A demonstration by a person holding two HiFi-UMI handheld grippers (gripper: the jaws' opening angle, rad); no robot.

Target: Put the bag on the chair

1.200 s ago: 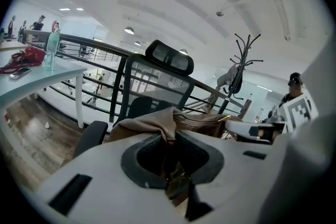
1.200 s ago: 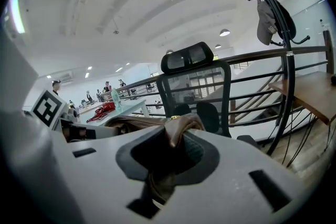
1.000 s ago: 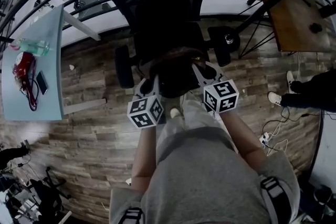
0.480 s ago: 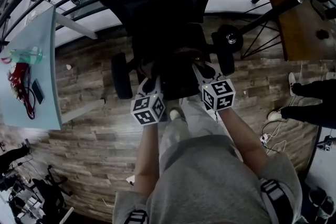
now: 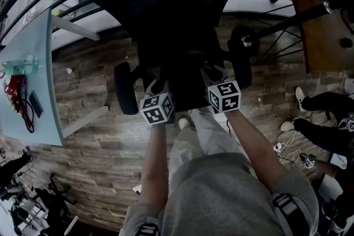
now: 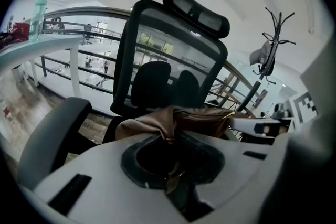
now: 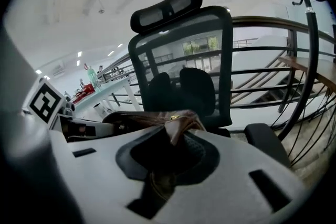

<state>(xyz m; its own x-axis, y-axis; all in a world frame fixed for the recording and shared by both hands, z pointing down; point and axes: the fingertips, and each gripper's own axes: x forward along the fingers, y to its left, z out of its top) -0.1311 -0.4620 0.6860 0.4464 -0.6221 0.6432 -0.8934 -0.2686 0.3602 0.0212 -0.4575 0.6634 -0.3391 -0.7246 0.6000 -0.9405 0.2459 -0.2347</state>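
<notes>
You have the bag (image 6: 181, 119) pinched at both ends. Your left claw (image 6: 169, 139) is nearly closed on a gathered fold of its brown material, and your right claw (image 7: 176, 138) is nearly closed on a fold at the other end, so the bag hangs slung between them. From the way the material bunches and creases where the pads bite, judge it soft and limp. It will sag in the middle and slump once you let go, so it will not stand by itself. It looks light enough for two thin pinches to carry, though the smooth, leather-like skin could slip if you jerk it. The top edge, where you already hold it, seems the best place to grip, one claw at each end so the load stays level. The bag is at the front of the chair (image 7: 181, 55), between the armrests, over or just before the seat. The head view is too dark there to show whether it touches the cushion. It is tan-brown with a dull sheen, long and low in shape, and has a small gold-coloured fitting (image 6: 229, 114) along its upper seam.
</notes>
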